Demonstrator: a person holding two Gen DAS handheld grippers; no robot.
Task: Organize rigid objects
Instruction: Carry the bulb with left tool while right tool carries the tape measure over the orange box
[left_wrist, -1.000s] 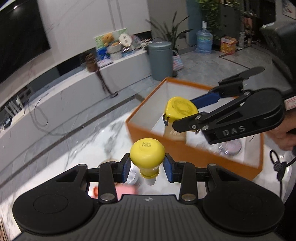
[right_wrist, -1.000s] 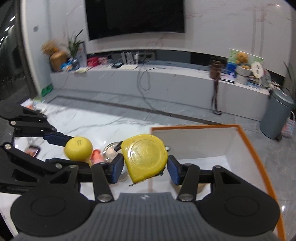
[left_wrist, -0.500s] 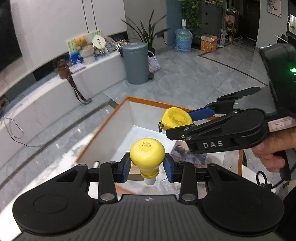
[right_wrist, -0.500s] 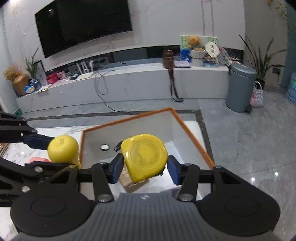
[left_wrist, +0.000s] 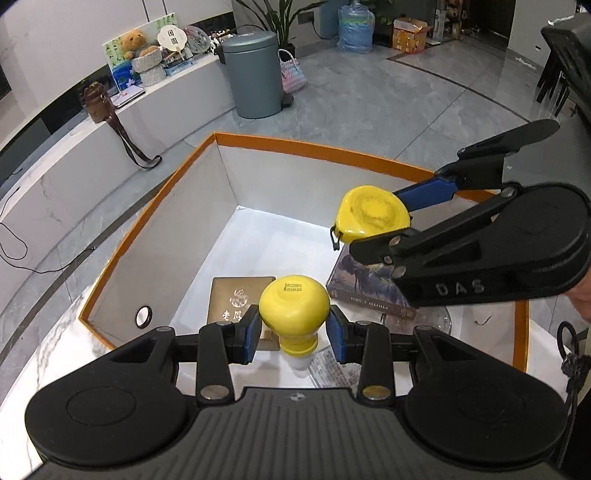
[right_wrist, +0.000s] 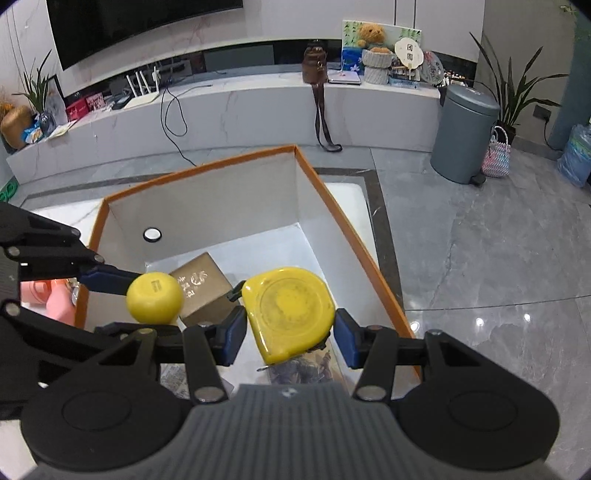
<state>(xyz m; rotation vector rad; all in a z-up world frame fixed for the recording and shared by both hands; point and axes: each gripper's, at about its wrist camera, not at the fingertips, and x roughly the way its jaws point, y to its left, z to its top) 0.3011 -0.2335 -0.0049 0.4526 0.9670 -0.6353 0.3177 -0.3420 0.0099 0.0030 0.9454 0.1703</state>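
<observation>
My left gripper (left_wrist: 294, 338) is shut on a yellow bulb-shaped object (left_wrist: 294, 308) with a round cap and a pale neck pointing down. It hangs over the near-left part of the orange-rimmed white box (left_wrist: 306, 147). My right gripper (right_wrist: 290, 332) is shut on a yellow tape measure (right_wrist: 291, 312), held over the right half of the same box (right_wrist: 332, 218). In the left wrist view the right gripper (left_wrist: 373, 230) with the tape measure (left_wrist: 373, 214) shows at right. In the right wrist view the left gripper (right_wrist: 147, 312) and the bulb-shaped object (right_wrist: 155, 297) show at left.
A gold-brown small box (left_wrist: 238, 299) and a dark book (left_wrist: 365, 282) lie on the box floor, with a printed leaflet (left_wrist: 332, 371) and a glass dish (left_wrist: 432, 321) near the front. Pink things (right_wrist: 48, 297) sit on the marble table left of the box. Grey floor lies beyond.
Both grippers moved from over the table to above the inside of the box and dropped lower, each keeping its yellow object. The box floor and its contents came into view.
</observation>
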